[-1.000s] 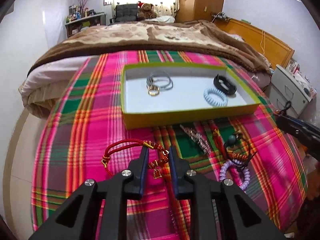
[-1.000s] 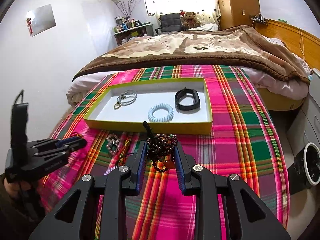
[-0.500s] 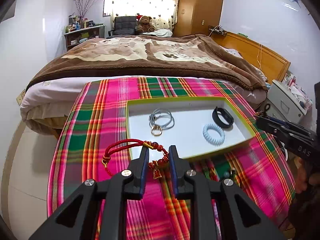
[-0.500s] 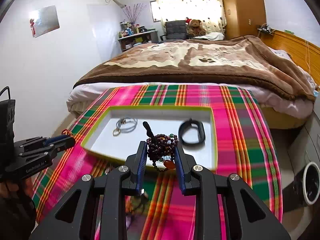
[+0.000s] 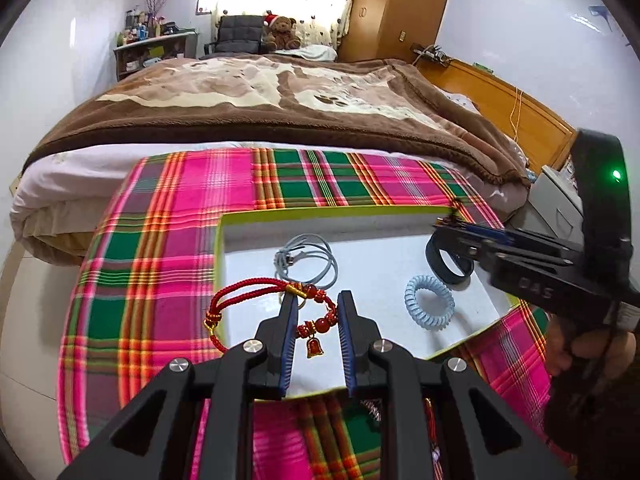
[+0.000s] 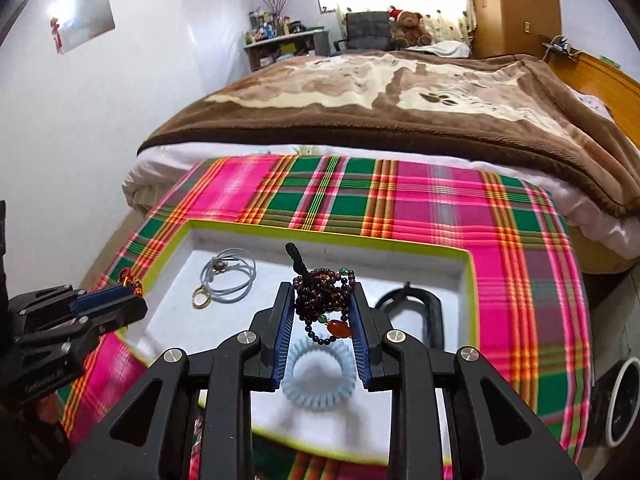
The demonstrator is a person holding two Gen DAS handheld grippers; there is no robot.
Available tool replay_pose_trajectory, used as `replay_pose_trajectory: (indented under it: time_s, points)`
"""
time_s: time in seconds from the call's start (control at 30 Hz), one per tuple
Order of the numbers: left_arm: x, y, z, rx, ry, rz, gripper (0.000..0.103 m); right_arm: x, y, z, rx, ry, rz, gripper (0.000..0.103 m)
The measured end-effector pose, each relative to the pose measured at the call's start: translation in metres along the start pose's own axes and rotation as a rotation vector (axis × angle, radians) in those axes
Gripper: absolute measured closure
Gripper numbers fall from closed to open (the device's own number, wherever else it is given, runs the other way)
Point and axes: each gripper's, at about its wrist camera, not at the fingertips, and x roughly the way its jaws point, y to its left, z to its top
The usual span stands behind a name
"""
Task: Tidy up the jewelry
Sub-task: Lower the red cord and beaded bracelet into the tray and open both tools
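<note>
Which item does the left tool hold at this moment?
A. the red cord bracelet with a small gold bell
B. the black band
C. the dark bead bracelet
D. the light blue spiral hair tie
A: the left tool is shut on the red cord bracelet; its bell hangs between the fingers, above the tray.

Tray (image 5: 360, 213) on cloth (image 5: 168, 216) on bed; inside: cord loop (image 5: 308, 258) left, coil band (image 5: 429, 305) and strap (image 5: 446, 262) right.
</note>
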Motion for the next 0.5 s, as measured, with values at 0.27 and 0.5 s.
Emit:
replay_pose_trajectory:
  time_s: [0.27,0.5]
  points:
    - [0.022,0.0,-0.003,-0.002,0.04,0.006,0.082,0.033,0.006,0.007,-0.031,0.065,-0.006,0.075]
    - [0.032,0.001,-0.008,-0.003,0.065,0.001,0.082,0.053,0.004,0.009,-0.03,0.11,-0.025,0.075]
